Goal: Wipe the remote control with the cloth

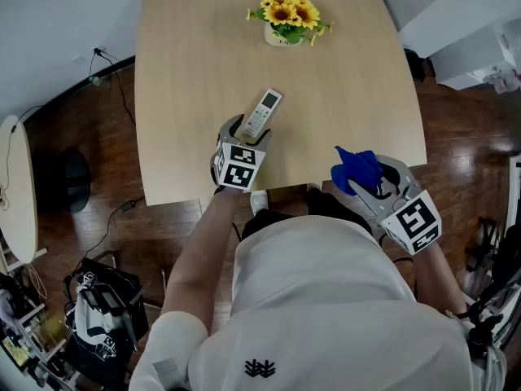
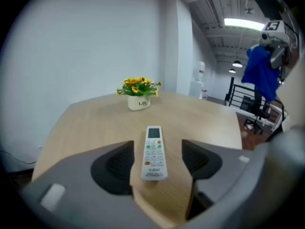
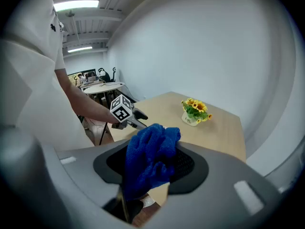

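Note:
A white remote control [image 1: 262,112] lies on the wooden table [image 1: 187,72], screen end pointing away from me. My left gripper [image 1: 247,130] is open at its near end. In the left gripper view the remote control [image 2: 154,151] sits between the two spread jaws of that gripper [image 2: 157,162], and neither pad touches it. My right gripper [image 1: 368,179] hovers at the table's near right edge, shut on a blue cloth [image 1: 356,169]. In the right gripper view the cloth [image 3: 150,159] is bunched between the jaws and sticks up above them.
A small white pot of sunflowers [image 1: 286,19] stands at the far middle of the table. The near table edge [image 1: 285,187] runs just under both grippers. Dark wood floor, cables and a bag [image 1: 102,308] lie to the left.

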`<state>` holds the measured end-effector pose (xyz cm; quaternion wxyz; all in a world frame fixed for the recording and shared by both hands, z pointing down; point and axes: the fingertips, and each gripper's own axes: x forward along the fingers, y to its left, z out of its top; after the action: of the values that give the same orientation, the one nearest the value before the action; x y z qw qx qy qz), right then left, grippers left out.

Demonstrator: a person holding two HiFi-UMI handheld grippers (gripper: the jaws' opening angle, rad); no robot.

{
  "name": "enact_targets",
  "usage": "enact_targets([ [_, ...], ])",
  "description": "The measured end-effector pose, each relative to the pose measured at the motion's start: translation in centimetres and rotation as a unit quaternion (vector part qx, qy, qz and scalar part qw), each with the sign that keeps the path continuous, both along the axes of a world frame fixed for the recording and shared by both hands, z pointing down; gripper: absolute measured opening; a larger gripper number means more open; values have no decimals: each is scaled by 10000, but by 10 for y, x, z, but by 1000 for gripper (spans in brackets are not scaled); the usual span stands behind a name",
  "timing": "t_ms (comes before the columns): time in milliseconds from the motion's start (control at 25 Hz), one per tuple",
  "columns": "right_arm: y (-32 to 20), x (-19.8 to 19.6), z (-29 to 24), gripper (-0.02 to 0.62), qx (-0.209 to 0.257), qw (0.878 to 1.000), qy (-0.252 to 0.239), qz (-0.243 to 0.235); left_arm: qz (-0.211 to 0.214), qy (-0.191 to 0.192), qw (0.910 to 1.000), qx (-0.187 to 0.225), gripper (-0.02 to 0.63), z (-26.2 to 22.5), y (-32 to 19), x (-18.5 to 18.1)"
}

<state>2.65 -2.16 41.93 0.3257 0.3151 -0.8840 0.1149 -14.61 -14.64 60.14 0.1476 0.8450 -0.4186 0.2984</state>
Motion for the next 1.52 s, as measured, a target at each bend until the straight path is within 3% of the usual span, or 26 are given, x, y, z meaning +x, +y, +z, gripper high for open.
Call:
enact_targets([
  [200, -25, 40, 3, 198, 57, 9998, 177, -92, -61, -275, 9995, -168, 327, 35, -23, 14],
  [480, -44, 76, 12, 198, -1, 9994, 335, -51, -36, -333, 9992, -217, 319, 55, -39, 26],
  [680, -47, 76, 14, 198, -80, 9993, 344, -101, -120, -313, 9992, -224, 290, 63, -43, 27],
  [880, -45, 76, 19, 198, -164, 9989, 440, -64, 172, -443, 9989, 61, 239, 60, -41, 31],
  [1080, -42, 72, 19, 198, -179, 9989, 439, 12, 117, -279, 9995, -130, 236, 61, -38, 29],
  [1280, -50, 77, 14, 198, 49, 9990, 414, 132, 273, 67, 9995, 132, 235, 21, -35, 42],
  [1520, -73, 58, -36, 198, 651, 9976, 96, 235, 709, 443, 9928, 858, 235, -82, -11, 70],
])
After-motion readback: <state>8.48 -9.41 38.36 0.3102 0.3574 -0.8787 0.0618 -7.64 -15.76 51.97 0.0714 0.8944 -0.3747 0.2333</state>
